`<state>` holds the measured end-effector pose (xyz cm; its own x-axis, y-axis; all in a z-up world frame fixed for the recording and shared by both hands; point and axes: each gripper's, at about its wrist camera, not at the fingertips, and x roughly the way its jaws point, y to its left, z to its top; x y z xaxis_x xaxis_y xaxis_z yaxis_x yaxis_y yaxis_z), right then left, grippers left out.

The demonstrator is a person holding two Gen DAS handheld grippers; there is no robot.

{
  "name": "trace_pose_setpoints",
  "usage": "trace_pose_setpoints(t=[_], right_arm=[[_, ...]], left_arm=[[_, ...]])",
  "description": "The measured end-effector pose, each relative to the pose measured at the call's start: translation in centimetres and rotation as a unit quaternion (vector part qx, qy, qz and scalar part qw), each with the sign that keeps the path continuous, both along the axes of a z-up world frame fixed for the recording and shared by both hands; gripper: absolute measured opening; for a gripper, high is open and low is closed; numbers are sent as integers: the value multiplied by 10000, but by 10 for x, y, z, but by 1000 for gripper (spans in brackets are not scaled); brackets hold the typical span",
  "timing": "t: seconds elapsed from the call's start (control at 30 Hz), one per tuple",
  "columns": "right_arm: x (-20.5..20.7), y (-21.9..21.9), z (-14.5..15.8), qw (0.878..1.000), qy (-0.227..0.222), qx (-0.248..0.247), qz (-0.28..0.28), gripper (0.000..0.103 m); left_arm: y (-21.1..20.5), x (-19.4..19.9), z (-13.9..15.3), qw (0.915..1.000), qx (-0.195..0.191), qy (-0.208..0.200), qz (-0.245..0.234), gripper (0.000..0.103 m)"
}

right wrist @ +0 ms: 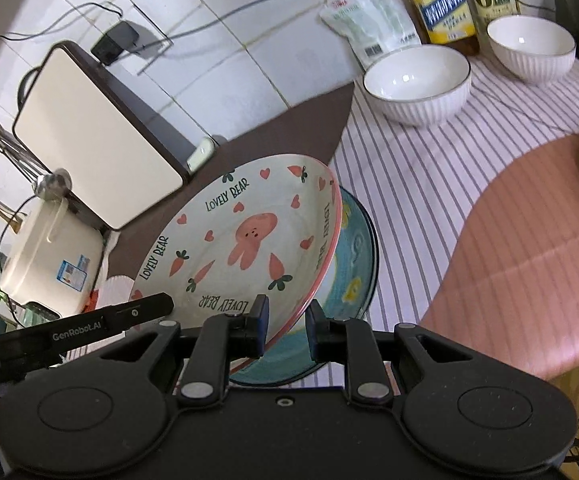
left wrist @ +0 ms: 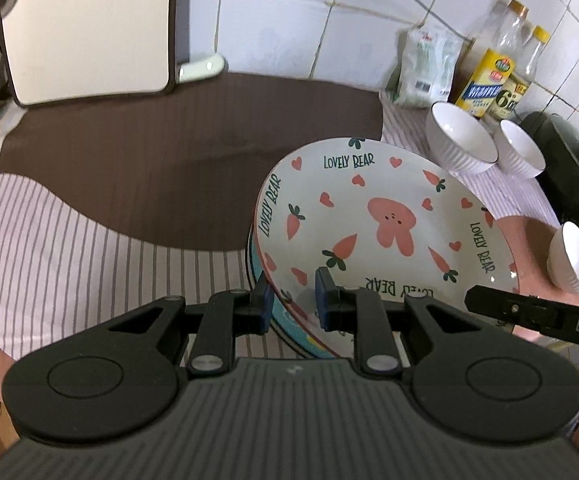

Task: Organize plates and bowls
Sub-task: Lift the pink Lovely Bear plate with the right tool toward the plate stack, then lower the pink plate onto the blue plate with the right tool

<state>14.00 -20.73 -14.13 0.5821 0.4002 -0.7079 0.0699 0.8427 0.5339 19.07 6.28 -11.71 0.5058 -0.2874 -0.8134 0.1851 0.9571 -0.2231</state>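
Observation:
A white plate (left wrist: 369,208) with a pink rabbit, carrots and "LOVELY BEAR" lettering is held tilted just over a blue plate (right wrist: 353,256) on the striped cloth. My left gripper (left wrist: 293,304) is shut on its near rim. My right gripper (right wrist: 287,328) is shut on the rim at the opposite side. The blue plate (left wrist: 309,344) shows as a teal edge underneath. Whether the two plates touch I cannot tell. Three white ribbed bowls stand behind and to the right: one (left wrist: 463,140), another (left wrist: 521,152), a third (left wrist: 573,258). Two of them, a near bowl (right wrist: 417,80) and a far bowl (right wrist: 529,46), show in the right wrist view.
A cream board (left wrist: 89,28) leans on the tiled wall at the back left. Oil bottles (left wrist: 493,80) and a plastic bag (left wrist: 425,68) stand at the back right, a dark pot (left wrist: 569,152) beside them. A white cooker (right wrist: 49,248) sits past the brown mat (left wrist: 169,160).

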Motion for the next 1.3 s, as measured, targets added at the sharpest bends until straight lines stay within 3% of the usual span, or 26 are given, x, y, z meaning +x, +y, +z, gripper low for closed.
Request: trace_pose_setpoints(t=[0.3,0.77,1.1,1.3], right_arm=[[5,3,-17,9997,216,-20,60,24],[9,10,-17,9990,385,-237,-6,24],[10,35,-7,9910,283,-1286,251,27],[10,45,-6,9837,233,-1750,340,33]], left_arm=[[2,6,-16,9998,47,211,31,19],[-2,11,-20,9993,95,347,23,20],[1,13,-29,9976,-121,618,290,20],[-4,14,-27,9973,-33,652,335,21]])
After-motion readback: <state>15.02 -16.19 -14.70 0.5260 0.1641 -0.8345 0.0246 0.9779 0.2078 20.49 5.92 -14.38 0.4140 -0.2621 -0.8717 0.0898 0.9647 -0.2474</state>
